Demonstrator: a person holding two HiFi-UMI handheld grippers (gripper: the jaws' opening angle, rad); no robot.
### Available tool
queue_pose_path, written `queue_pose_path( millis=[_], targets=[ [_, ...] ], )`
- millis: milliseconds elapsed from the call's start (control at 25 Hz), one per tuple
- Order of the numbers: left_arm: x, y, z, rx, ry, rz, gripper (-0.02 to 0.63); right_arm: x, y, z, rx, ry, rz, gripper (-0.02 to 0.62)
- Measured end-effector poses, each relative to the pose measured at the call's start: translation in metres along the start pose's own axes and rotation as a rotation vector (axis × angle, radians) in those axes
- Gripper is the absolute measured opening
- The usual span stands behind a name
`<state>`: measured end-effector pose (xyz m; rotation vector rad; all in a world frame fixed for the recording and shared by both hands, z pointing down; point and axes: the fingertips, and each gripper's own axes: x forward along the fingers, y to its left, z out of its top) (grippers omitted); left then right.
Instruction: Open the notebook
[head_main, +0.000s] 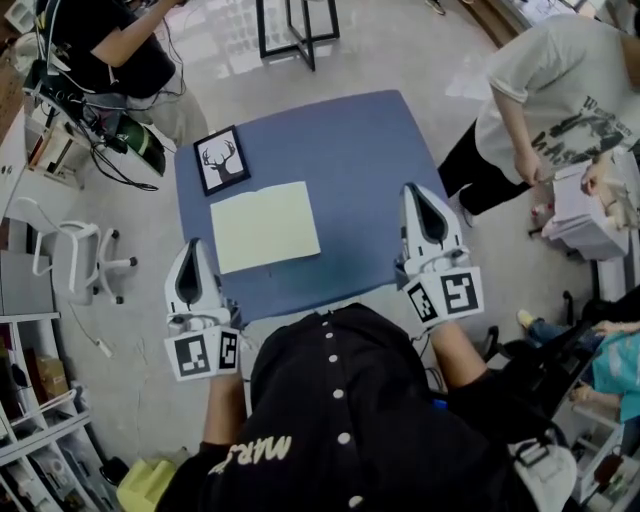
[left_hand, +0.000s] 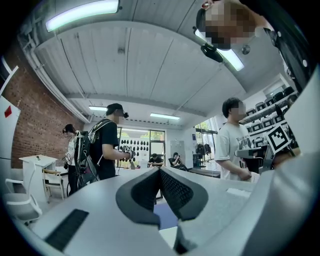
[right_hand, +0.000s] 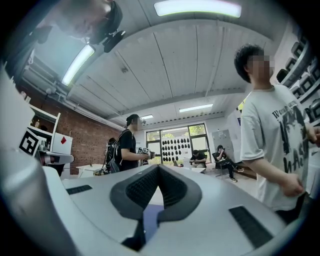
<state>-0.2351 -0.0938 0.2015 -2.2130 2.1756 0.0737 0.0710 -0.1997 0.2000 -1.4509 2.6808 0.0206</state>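
A pale yellow notebook (head_main: 265, 227) lies flat on the blue table (head_main: 360, 150), left of centre, and a faint fold down its middle suggests an open spread. My left gripper (head_main: 193, 243) hovers at the table's near left corner, just left of the notebook, with its jaws closed and nothing in them. My right gripper (head_main: 415, 188) sits over the table's right edge, well clear of the notebook, also shut and empty. In the left gripper view the black pads meet at the left gripper (left_hand: 160, 170). They also meet in the right gripper view at the right gripper (right_hand: 158, 166).
A black picture frame with a deer drawing (head_main: 221, 160) lies at the table's far left corner, just beyond the notebook. A person in a white shirt (head_main: 560, 95) stands right of the table. Another person (head_main: 110, 45) is at the far left, and a white chair (head_main: 70, 255) stands to the left.
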Motion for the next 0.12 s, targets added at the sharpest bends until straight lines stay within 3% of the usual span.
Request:
queue_pose_path(
  millis=[120],
  targets=[
    [0.0029,-0.0022,-0.0041,0.0,0.003,-0.003,0.003,0.0019,-0.0024,-0.0057,0.001,0.005,0.002,0.002]
  ],
)
